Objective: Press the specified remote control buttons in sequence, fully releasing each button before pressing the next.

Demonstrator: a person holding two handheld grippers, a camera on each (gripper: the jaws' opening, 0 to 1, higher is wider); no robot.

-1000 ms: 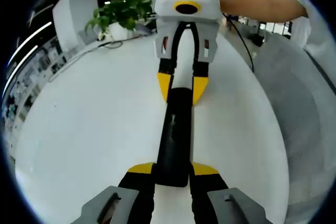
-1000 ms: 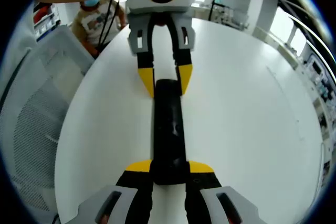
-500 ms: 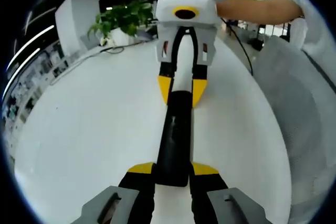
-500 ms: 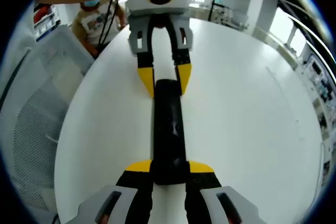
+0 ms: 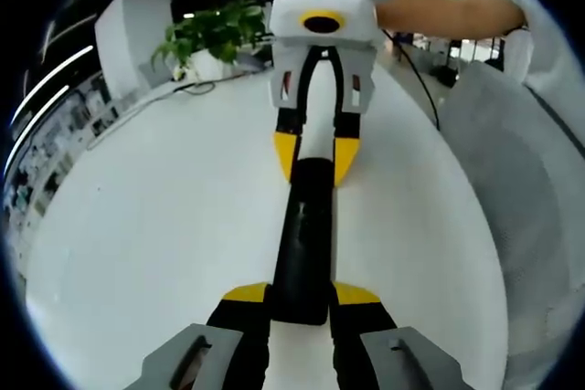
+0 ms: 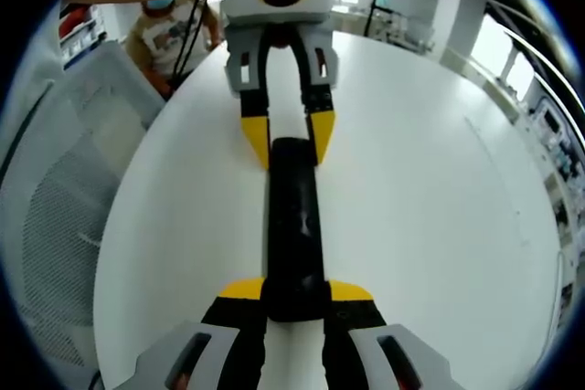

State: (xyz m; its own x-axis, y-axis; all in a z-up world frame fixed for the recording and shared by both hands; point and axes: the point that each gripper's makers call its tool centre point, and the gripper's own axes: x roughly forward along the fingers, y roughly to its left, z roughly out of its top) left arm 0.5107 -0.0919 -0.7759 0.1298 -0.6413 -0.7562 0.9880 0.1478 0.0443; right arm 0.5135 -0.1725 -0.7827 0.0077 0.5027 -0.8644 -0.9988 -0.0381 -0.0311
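We hold the remote [image 5: 303, 239] between our two grippers, one at each end, over the white tabletop [image 5: 155, 226]. In the left gripper view, the left gripper [image 5: 302, 295] has its yellow-tipped jaws drawn narrow against the near end of the remote, and the right gripper [image 5: 316, 154] faces us, jaws closed on the far end. The right gripper view mirrors this: the remote [image 6: 293, 226] runs straight away from the right gripper [image 6: 294, 291] to the left gripper [image 6: 288, 137].

The remote's long axis lies along the line joining the grippers, so neither is nearer a button; both are occupied at the ends. We judge one gripper must let go before any press. The buttons are too dark to make out.
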